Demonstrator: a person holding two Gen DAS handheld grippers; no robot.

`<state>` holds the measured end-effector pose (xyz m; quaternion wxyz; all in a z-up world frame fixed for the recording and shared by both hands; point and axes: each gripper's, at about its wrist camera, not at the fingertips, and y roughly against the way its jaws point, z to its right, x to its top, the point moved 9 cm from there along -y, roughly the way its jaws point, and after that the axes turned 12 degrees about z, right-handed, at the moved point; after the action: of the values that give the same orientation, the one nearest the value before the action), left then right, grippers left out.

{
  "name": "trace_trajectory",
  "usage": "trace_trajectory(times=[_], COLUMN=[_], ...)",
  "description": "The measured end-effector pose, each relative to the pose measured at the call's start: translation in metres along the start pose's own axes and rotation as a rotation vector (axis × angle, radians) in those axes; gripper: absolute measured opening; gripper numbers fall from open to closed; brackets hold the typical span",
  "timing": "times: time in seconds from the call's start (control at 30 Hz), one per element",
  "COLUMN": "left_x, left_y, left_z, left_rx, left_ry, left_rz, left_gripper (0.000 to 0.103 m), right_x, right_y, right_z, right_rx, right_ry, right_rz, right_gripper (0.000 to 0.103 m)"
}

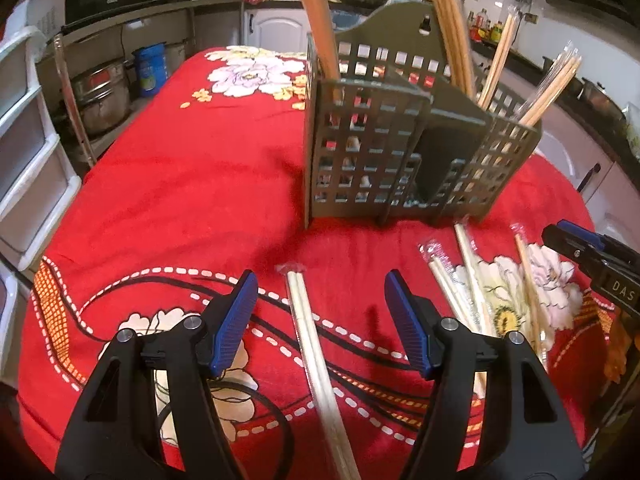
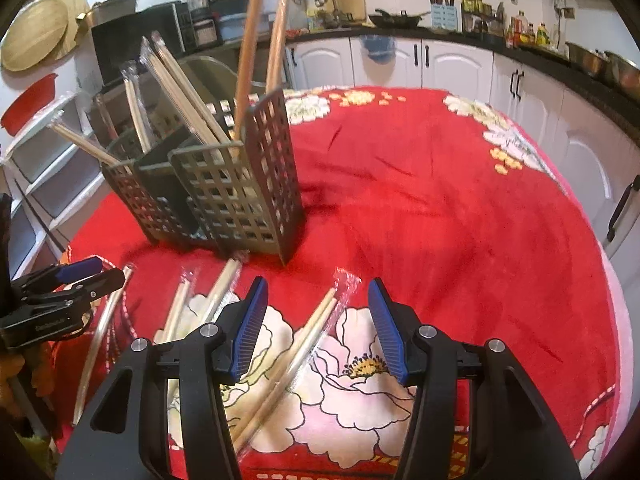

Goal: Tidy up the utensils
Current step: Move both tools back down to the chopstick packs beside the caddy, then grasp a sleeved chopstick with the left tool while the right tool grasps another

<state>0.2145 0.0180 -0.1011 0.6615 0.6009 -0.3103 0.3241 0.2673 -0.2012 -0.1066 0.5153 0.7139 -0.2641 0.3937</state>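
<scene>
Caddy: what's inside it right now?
The caddy holds upright wrapped chopsticks and two wooden handles. Their lower ends and the compartment floors are hidden behind the lattice walls.

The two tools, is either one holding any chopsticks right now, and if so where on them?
Neither. The left tool is open over a wrapped chopstick pair lying on the red cloth; the right tool is open over another wrapped pair.

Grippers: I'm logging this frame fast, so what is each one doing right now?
Left gripper: open, holding nothing, above a wrapped chopstick pair.
Right gripper: open, holding nothing, above another wrapped pair.
</scene>
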Motion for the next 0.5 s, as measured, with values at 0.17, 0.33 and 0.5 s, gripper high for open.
trace_trajectory(times=[0.17,0.33,0.5], left_x=[-0.008,-0.016,-0.017], left_y=[-0.011,-0.019,-0.020], left_z=[-0.010,-0.019,-0.019], left_rx=[0.042,0.053,0.041], left_ry=[-0.001,0.023,0.031], left_rz=[-0.035,-0.074,-0.068], left_gripper=[0.058,0.058,0.058], right_x=[-0.011,-0.019,-0.020], right_y=[-0.015,-0.029,-0.037], right_z=[0.003,0.005,0.008], right_rx=[-0.005,-0.015,-0.043], right_ry=[-0.015,-0.016,-0.005], right_rz=[-0.050,-0.091,-0.103], right_gripper=[0.050,0.050,0.047])
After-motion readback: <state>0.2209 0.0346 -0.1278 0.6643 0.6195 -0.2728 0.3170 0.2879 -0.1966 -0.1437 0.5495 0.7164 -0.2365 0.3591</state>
